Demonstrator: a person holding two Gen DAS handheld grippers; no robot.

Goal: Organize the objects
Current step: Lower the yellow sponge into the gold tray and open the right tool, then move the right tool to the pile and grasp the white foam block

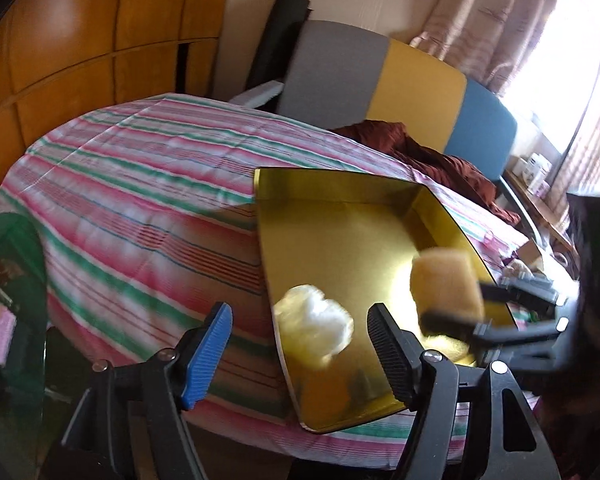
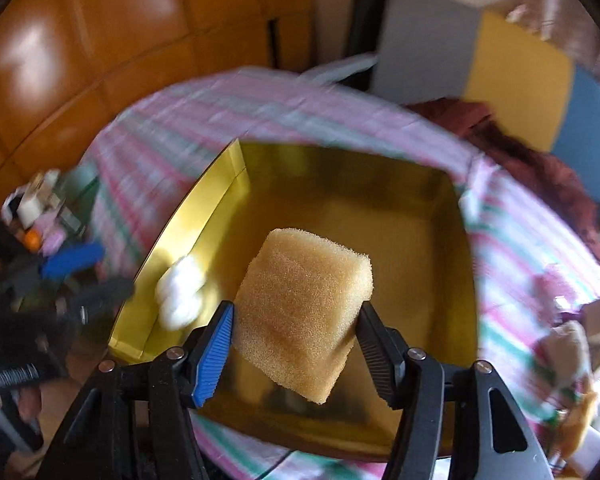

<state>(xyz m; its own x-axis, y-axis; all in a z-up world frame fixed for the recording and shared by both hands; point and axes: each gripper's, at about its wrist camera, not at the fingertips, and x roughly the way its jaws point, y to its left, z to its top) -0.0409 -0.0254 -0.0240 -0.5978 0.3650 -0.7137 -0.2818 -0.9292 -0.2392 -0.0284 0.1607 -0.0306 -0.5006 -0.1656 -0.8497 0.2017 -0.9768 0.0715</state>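
Right wrist view: the right gripper (image 2: pixel 296 340) hangs over the gold box (image 2: pixel 432 216), pointing steeply down.
Sponge: the yellow sponge (image 2: pixel 304 316) sits between the blue pad and the black pad – its sides meet both, so the jaws look clamped on it, held above the box floor; whether the grip is firm or loosening I cannot tell.
Cotton ball: the white cotton ball (image 2: pixel 182 296) lies inside the box by its left wall, blurred.
Left wrist view: the left gripper (image 1: pixel 300 352) stands with its jaws moderately apart and nothing between them – the cotton ball (image 1: pixel 314 322) lies just beyond the fingertips on the box floor.
Box: the gold box (image 1: pixel 340 200) rests on the striped bedspread (image 1: pixel 140 184), open side up.
Other gripper: the right gripper (image 1: pixel 456 312) shows at the right edge with the sponge (image 1: pixel 446 280).
Background: a grey, yellow and blue headboard (image 1: pixel 416 80) behind the bed.
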